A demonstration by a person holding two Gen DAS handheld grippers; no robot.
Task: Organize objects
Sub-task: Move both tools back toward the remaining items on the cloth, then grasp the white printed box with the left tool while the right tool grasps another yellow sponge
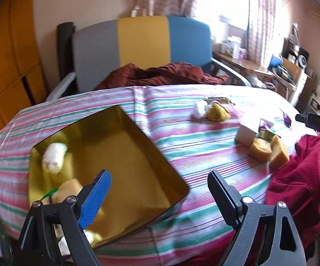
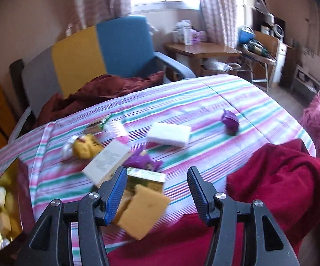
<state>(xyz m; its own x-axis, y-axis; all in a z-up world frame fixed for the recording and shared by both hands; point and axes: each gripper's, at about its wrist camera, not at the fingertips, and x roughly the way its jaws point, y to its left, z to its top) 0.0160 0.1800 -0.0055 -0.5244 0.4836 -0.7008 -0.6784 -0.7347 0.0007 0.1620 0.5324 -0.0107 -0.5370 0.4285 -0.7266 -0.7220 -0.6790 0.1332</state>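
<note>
The left gripper (image 1: pixel 158 196) hangs with its jaws spread wide and nothing between them, over the near corner of the shiny gold rectangular box (image 1: pixel 173 166). A white fluffy ball (image 1: pixel 54 156) and a pale yellow sponge block (image 1: pixel 68 190) already lie inside it, ahead and left of the blue-padded finger.

The right gripper (image 2: pixel 156 190) is likewise parted and empty. Directly ahead of it, just inside the blue pad, lies an orange-yellow foam sponge square (image 2: pixel 143 212), tilted and partly overlapping a second sponge under the left finger. Beyond these sit a gold-green flat packet (image 2: pixel 146 177), a white printed card box (image 2: pixel 106 161), crumpled purple wrappers (image 2: pixel 141 160), a yellow plush toy (image 2: pixel 85 147), a white oblong eraser-like block (image 2: pixel 168 134) and a small purple wrapped piece (image 2: pixel 229 122), all on the striped pink-green-white cloth (image 2: pixel 204 102). A heaped red fleece cloth (image 2: pixel 281 177) lies right of the right finger.

The step in hand looks like collecting the loose items into the box, the nearest sponge first. To do it well, shift the right gripper slightly left so the square sits centred between the pads, not against the blue one. Come down low enough to catch its flat faces, and close gently, since foam will squash. Take only the top sponge, and keep the far finger away from the fleece so no fabric snags
</note>
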